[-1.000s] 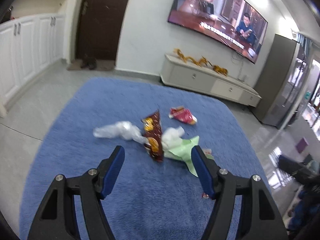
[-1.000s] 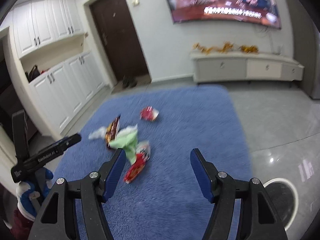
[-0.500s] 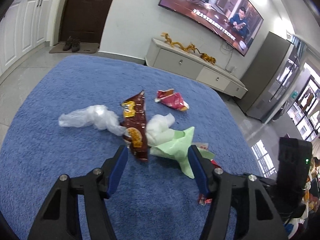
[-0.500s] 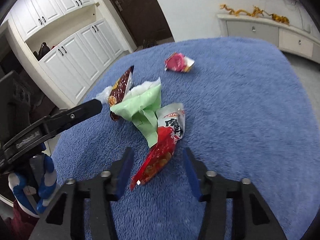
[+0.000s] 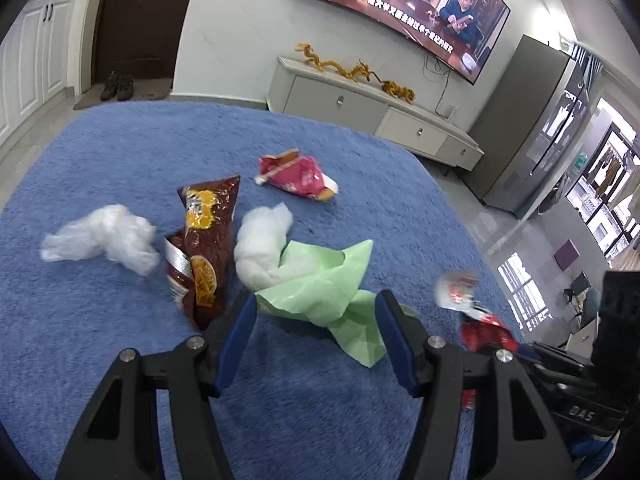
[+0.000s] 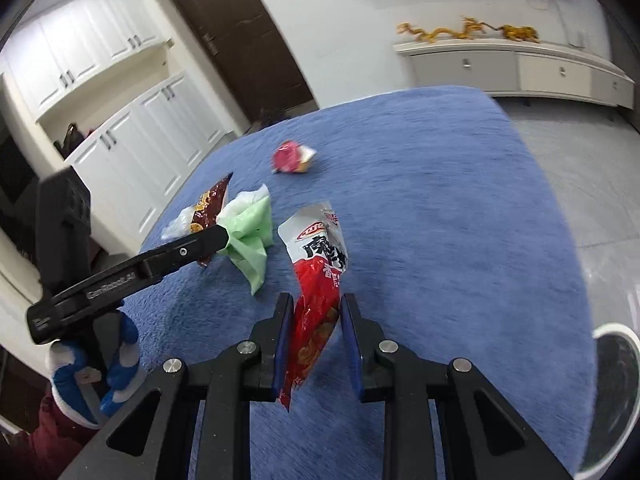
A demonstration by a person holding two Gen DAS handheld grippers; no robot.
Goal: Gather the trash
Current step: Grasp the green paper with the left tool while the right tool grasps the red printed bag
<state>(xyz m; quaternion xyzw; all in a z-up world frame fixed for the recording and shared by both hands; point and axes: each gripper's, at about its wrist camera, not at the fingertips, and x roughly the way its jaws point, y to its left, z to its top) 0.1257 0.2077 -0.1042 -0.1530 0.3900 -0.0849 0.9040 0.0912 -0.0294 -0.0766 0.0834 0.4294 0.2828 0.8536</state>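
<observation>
Trash lies on a blue rug (image 5: pixel 100 340). My right gripper (image 6: pixel 316 344) is shut on a red and white snack packet (image 6: pixel 320 280), which also shows in the left wrist view (image 5: pixel 476 320). My left gripper (image 5: pixel 316 336) is open, its fingers either side of a green plastic bag (image 5: pixel 332 292). Near it lie a white wad (image 5: pixel 260 248), a brown chip bag (image 5: pixel 204 248), a clear plastic bag (image 5: pixel 104 236) and a pink wrapper (image 5: pixel 298 178). The green bag (image 6: pixel 248 236), brown bag (image 6: pixel 208 204) and pink wrapper (image 6: pixel 292 158) also show in the right wrist view.
A low white TV cabinet (image 5: pixel 372 112) stands beyond the rug under a wall TV (image 5: pixel 400 4). White cupboards (image 6: pixel 132 140) and a dark door (image 6: pixel 240 40) lie to the left. A round white-rimmed bin (image 6: pixel 612 396) sits on the grey floor at right.
My right gripper has closed on the red and white packet and lifted it slightly. My left gripper has moved down and forward around the green bag and stays open.
</observation>
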